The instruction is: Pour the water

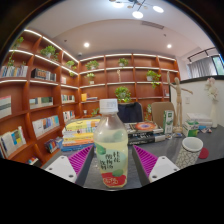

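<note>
The gripper (110, 160) has its two fingers spread, magenta pads (80, 160) facing inward, and a clear plastic bottle (110, 150) with a white cap and a green-and-red label stands upright between them — whether the pads actually touch its sides cannot be told. Just ahead of the right finger, on the grey table (205, 150), sits a small glass jar (187, 152) with pale contents, with a stack of books (148, 131) beyond it. Farther back, a potted plant (123, 95) stands in front of orange-brown shelves (40, 95) that hold books and more greenery.
</note>
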### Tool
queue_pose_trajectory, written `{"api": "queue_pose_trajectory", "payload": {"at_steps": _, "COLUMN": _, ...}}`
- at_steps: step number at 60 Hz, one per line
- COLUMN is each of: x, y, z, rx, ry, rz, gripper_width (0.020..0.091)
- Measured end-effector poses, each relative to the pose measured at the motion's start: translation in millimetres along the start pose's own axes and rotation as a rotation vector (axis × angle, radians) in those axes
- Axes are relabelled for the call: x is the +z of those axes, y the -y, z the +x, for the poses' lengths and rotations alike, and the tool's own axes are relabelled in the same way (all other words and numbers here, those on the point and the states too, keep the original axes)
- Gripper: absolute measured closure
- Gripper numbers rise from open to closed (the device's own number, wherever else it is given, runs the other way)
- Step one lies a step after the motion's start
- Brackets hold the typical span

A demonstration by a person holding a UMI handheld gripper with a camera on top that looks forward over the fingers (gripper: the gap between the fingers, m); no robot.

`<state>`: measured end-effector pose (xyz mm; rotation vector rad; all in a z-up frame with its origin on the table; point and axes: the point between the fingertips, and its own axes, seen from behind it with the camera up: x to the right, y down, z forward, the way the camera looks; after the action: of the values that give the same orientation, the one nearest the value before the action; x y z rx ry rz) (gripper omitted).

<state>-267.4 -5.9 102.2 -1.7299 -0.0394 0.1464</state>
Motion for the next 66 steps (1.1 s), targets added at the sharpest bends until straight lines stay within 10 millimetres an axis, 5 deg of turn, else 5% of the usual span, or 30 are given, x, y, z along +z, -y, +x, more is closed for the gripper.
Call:
{"api": "queue_pose_trajectory", "payload": {"at_steps": 9, "x": 7.8, "y": 8.1, "z": 2.4, "rx": 0.027, "ry": -0.016, "rz": 0.042, "gripper_width": 0.0604}}
{"api": "queue_pose_trajectory", "payload": {"at_steps": 21, "x": 14.3, "y": 5.7, "z": 8.1, "rx": -0.01, "ry": -0.025, "rz": 0.042, "gripper_width": 0.0717}}
{"api": "queue_pose_trajectory", "payload": {"at_steps": 34, "x": 13.3, "y": 8.8, "z": 16.9, "rx": 0.074, "ry": -0.03, "rz": 0.023, "gripper_width": 0.0736}}
{"api": "queue_pose_trajectory", "payload": {"at_steps": 41, "x": 8.5, "y": 21.1, "z": 31.1, "rx": 0.335, "ry": -0.029, "rz": 0.048, "gripper_width": 0.0736}}
{"api": "queue_pose_trajectory", "payload": {"at_steps": 55, "x": -1.6, "y": 65.0, "z": 71.1, "rx": 1.119, "ry": 0.029, "rz": 0.21, "gripper_width": 0.0736}}
{"api": "queue_pose_trajectory", "payload": {"at_steps": 66, "x": -2.4, "y": 91.3, "z": 104.0, "rx": 1.502, "ry": 0.07, "rz": 0.314, "gripper_width": 0.0731}}
